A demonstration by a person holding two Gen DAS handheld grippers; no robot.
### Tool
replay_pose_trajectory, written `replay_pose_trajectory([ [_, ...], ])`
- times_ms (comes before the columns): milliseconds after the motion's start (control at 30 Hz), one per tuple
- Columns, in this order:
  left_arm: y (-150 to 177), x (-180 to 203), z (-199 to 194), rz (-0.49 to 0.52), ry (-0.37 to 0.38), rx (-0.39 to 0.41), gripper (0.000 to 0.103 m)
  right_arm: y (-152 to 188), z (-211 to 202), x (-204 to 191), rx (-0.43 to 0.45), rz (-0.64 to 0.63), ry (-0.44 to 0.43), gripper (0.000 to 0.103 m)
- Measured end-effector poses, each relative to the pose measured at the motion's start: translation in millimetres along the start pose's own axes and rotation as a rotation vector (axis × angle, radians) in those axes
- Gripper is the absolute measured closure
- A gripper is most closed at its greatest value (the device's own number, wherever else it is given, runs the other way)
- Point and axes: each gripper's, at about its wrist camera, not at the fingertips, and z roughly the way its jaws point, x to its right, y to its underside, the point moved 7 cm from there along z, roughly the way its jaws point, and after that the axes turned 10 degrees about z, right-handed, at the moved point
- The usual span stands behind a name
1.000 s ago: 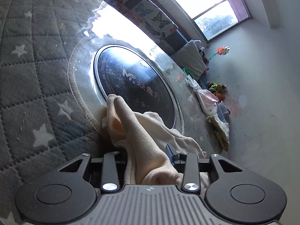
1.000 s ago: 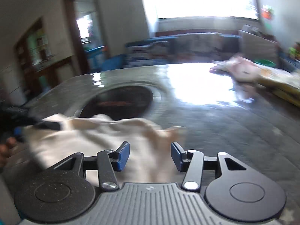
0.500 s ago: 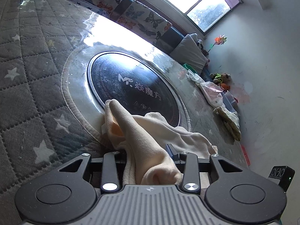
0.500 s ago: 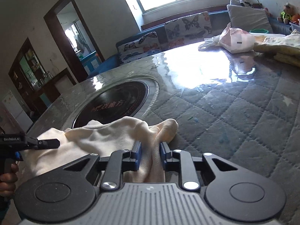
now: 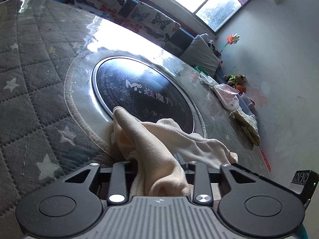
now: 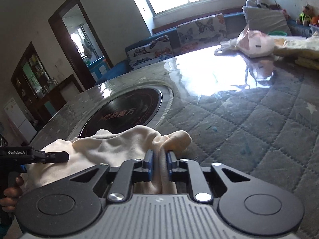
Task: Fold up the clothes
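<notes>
Right gripper point(image 6: 159, 164): blue-padded jaws nearly closed, pinching a bunched fold of the cream garment point(image 6: 111, 145) between them; cloth fills the narrow gap. Left gripper point(image 5: 159, 164): jaws stand fairly wide apart, a thick roll of the same cream garment point(image 5: 159, 145) running between them and over the body; the fingertips are hidden under the cloth, so cannot tell whether it actually grips. In the right wrist view the left gripper point(image 6: 57, 156) shows at the left edge, its dark finger lying against the garment's near-left side, the person's hand point(image 6: 12, 187) on its handle at lower left. Garment lies crumpled low in both frames, partly on the grey quilted star-pattern table cover point(image 5: 30, 83) and partly over the rim of the round black cooktop disc point(image 5: 143, 97) set in the table. A glossy clear sheet covers the table, with strong window glare. Upper right of the right view: plastic bag point(image 6: 253, 43) and folded yellowish clothes point(image 6: 299, 45) on the far table edge. Butterfly-print cushions point(image 6: 201, 29) on the sofa beyond.
</notes>
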Motion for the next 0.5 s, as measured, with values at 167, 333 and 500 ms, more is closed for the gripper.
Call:
replay_pose_trajectory([
  [167,-10.1,13.5,-5.1,0.075,0.003,0.018,0.081,-6.2,-18.7,-5.7,0.057,-0.009,-0.003,0.093],
  [333,-25.4,40.5,-7.4,0.158,0.040,0.036,0.083,-13.4,-45.4,-13.9,0.114,-0.031,-0.007,0.094],
  [500,-38.8,74.4,-0.1,0.232,0.086,0.046,0.083,-28.9,-87.0,-11.9,0.220,-0.050,0.026,0.102],
])
